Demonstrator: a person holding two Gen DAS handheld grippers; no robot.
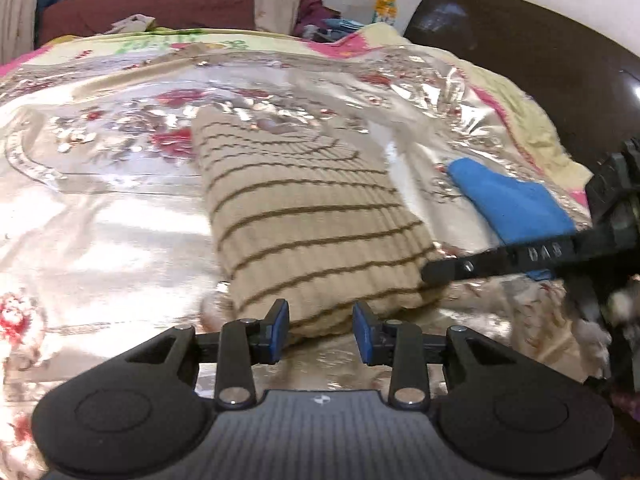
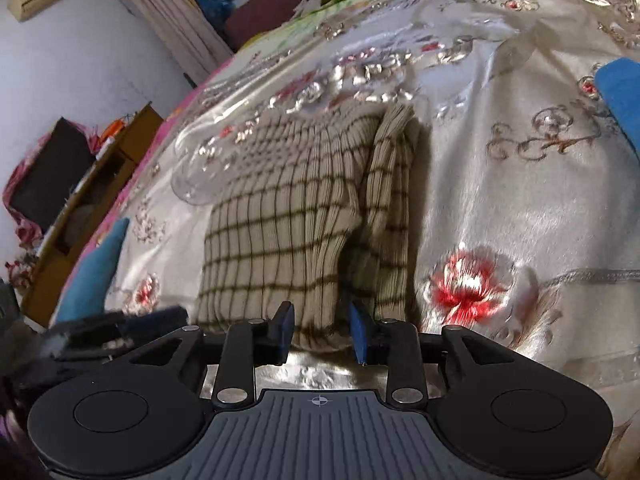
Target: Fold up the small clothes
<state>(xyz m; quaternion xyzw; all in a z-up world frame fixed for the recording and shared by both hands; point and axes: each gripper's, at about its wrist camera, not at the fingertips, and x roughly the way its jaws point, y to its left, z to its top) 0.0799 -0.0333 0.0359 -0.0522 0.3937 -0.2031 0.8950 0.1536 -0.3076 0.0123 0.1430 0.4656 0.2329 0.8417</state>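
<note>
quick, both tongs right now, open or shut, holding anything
Left tongs: open, holding nothing; the striped beige garment lies just ahead of the pads.
Right tongs: open, holding nothing, at the near edge of the same garment.

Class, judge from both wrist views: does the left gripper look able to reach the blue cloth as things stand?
Probably not directly: the right gripper lies across the path from the left gripper to the blue cloth, and the striped sweater sits ahead.

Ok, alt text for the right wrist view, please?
A folded beige striped knit garment lies on a shiny floral bedspread, its near edge between the right tool's open blue pads. A blue cloth sits at the right edge.
</note>
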